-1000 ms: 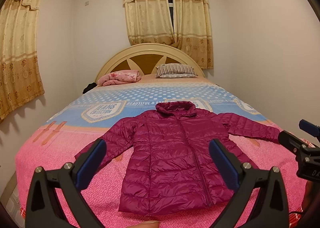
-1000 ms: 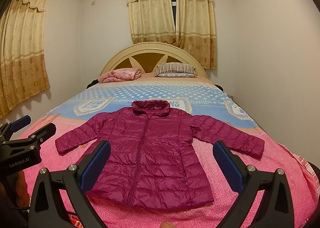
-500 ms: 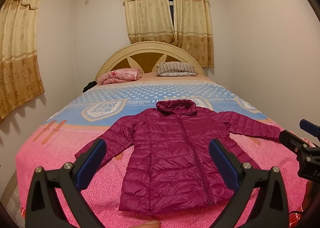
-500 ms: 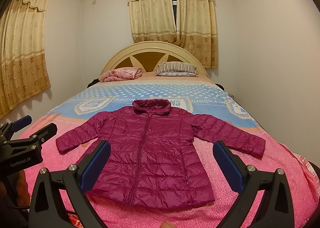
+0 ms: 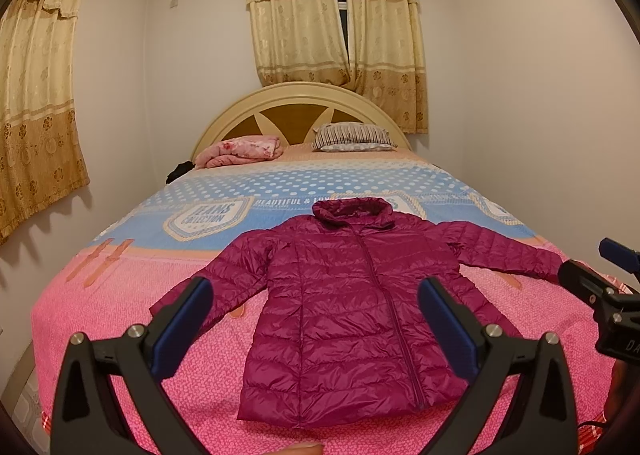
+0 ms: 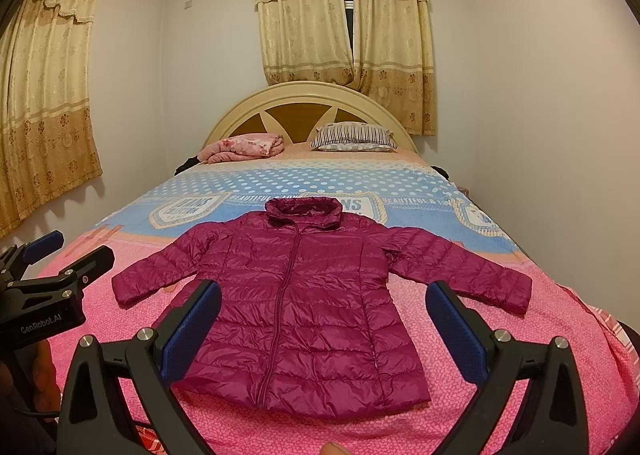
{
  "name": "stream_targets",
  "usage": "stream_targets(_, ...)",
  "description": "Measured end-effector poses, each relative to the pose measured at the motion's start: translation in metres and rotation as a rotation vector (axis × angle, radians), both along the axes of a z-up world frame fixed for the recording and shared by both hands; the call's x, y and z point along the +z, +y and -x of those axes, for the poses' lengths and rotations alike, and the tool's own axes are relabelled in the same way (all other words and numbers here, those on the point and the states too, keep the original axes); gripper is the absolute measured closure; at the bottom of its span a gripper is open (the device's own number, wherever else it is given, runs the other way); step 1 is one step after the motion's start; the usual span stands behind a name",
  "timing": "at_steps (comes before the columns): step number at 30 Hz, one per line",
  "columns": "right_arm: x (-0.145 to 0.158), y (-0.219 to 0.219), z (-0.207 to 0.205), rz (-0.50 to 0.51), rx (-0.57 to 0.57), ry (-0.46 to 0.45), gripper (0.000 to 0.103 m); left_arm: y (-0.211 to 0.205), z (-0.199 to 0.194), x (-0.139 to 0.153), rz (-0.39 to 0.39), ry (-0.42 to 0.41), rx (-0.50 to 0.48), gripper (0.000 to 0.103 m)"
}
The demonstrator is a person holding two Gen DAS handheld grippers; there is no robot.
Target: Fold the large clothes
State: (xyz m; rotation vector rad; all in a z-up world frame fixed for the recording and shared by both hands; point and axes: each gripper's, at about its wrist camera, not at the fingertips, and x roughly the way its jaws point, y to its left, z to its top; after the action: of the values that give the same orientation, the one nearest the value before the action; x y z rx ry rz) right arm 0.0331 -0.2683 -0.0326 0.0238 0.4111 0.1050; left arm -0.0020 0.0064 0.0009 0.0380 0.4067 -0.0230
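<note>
Far left: gold curtains (image 5: 36, 95) over a side window, white wall beyond. Below, in the right wrist view, left gripper (image 6: 60, 251) off the bed's left edge, jaws spread, holding nothing, clear of the bedspread.

On the bed (image 5: 100, 295): pink bedspread near the foot, blue dotted band farther up. At the head, left side, a folded pink blanket (image 5: 240, 149) against the arched headboard (image 5: 296, 103); just right of it, a striped pillow (image 5: 352, 137). Above the headboard, a second pair of curtains (image 5: 332, 23).

In the middle of the bed, jacket (image 5: 352, 303): magenta, quilted, laid flat, front up, zipped shut, collar toward the headboard, hem toward the foot. Left sleeve (image 6: 160, 271) angled out and down on the pink part, cuff lying flat. Right sleeve (image 6: 472, 267) spread to the other side, cuff near the bed's right edge. Unfolded as it lies.

In the foreground of the left wrist view, left gripper's blue pads (image 5: 182, 323) wide apart, framing the jacket's lower half, above it and not touching. Same in the right wrist view for the right gripper (image 6: 324, 319): jaws spread wide, empty, hovering short of the hem.

Far right of the left wrist view: right gripper (image 5: 596, 267) beside the right cuff, not touching it. Plain white wall behind.
</note>
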Motion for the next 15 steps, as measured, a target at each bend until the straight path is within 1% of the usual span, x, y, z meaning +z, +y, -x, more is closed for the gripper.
stream_targets(15, -0.0008, -0.0009, 0.0, -0.002, 0.003, 0.001, 0.001, -0.0005, -0.0005, -0.0002, 0.0, 0.003, 0.002, 0.0)
